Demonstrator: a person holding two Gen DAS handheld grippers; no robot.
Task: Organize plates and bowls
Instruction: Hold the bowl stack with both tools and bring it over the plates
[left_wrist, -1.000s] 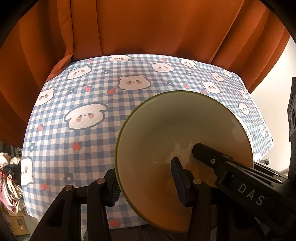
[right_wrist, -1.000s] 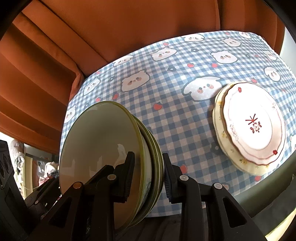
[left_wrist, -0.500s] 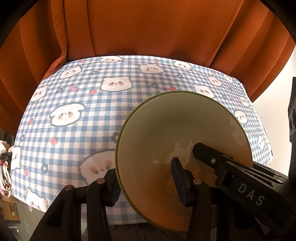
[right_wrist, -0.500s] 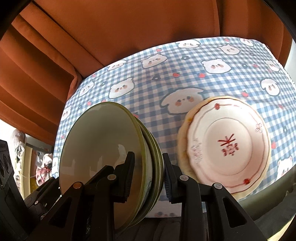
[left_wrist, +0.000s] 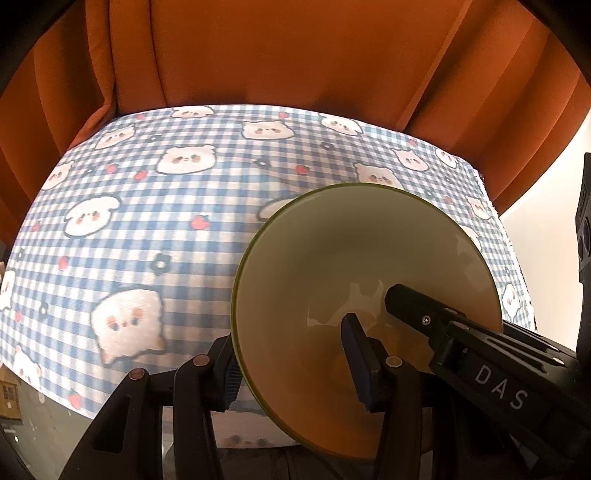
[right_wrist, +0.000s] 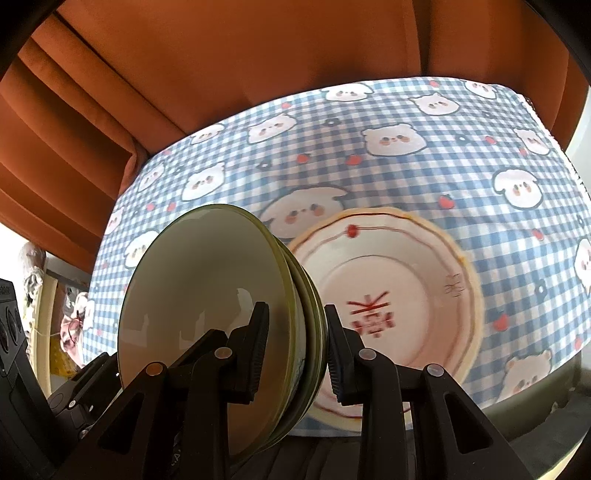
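A nested stack of cream bowls (left_wrist: 351, 266) with green rims hangs tilted above the checked tablecloth (left_wrist: 147, 240). My left gripper (left_wrist: 291, 365) is shut on the stack's left rim, one pad inside and one outside. My right gripper (right_wrist: 293, 350) is shut on the opposite rim of the bowl stack (right_wrist: 207, 306); one of its fingers (left_wrist: 413, 306) shows inside the top bowl. Just right of and behind the bowls, a stack of pink-white plates (right_wrist: 399, 295) with red marks lies on the cloth, partly hidden by the bowls and the right gripper.
Orange curtains (left_wrist: 295, 66) hang right behind the table's far edge. The cloth's near edge (right_wrist: 517, 387) runs just below the plates. Bags and clutter (right_wrist: 74, 321) lie beyond the table's left side. The cloth left of the bowls holds nothing.
Both grippers carried the bowl stack to the right across the table. The plates slid from the right edge of the right wrist view to its middle, now partly behind the bowls.
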